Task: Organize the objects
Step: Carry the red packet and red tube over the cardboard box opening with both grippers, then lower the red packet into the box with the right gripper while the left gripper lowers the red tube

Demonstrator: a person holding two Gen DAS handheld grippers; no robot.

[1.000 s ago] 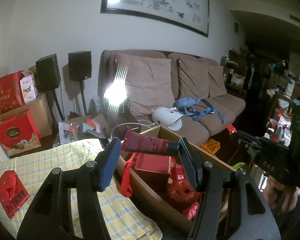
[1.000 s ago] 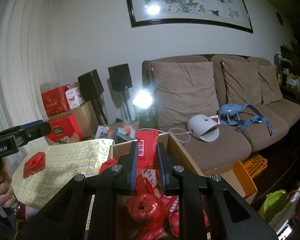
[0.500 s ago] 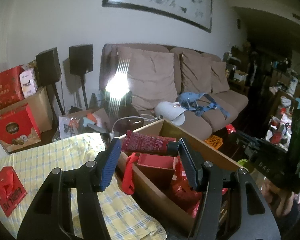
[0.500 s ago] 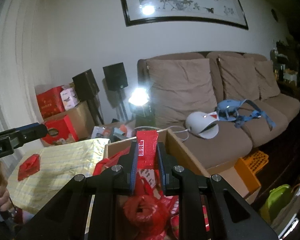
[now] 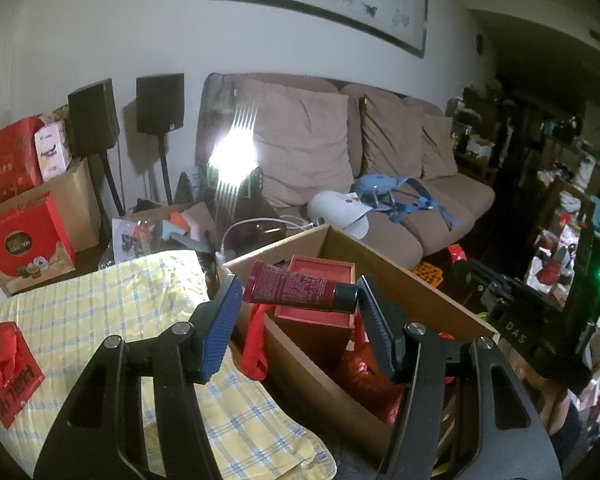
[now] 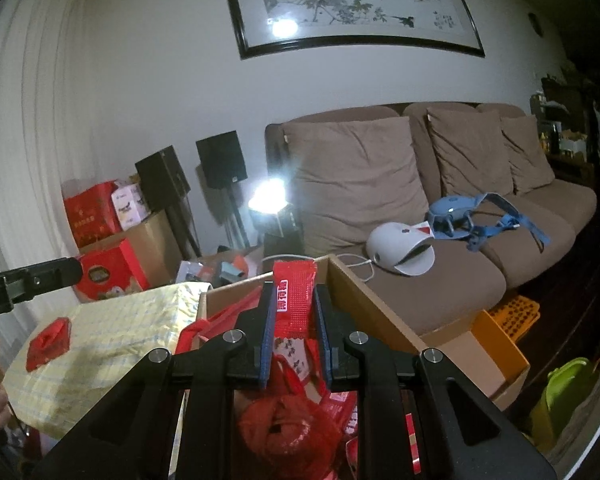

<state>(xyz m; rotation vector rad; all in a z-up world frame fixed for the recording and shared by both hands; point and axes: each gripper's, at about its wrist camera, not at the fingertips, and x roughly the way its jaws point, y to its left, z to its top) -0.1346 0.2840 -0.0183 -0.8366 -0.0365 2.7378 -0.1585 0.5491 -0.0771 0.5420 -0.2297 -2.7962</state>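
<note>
Left claw (image 5: 300, 300) – wide – clamps a red tube (image 5: 296, 292) (lengthwise); right claw (image 6: 294, 308) pinches a red sachet (image 6: 293, 300).

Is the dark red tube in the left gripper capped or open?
Capped: the tube lies crosswise in the left gripper, black cap on against one finger.

Yellow checked cloth-covered table (image 5: 112, 312), red packet (image 5: 8, 368) lying on it, cardboard box (image 5: 420, 292) beside its edge.
</note>
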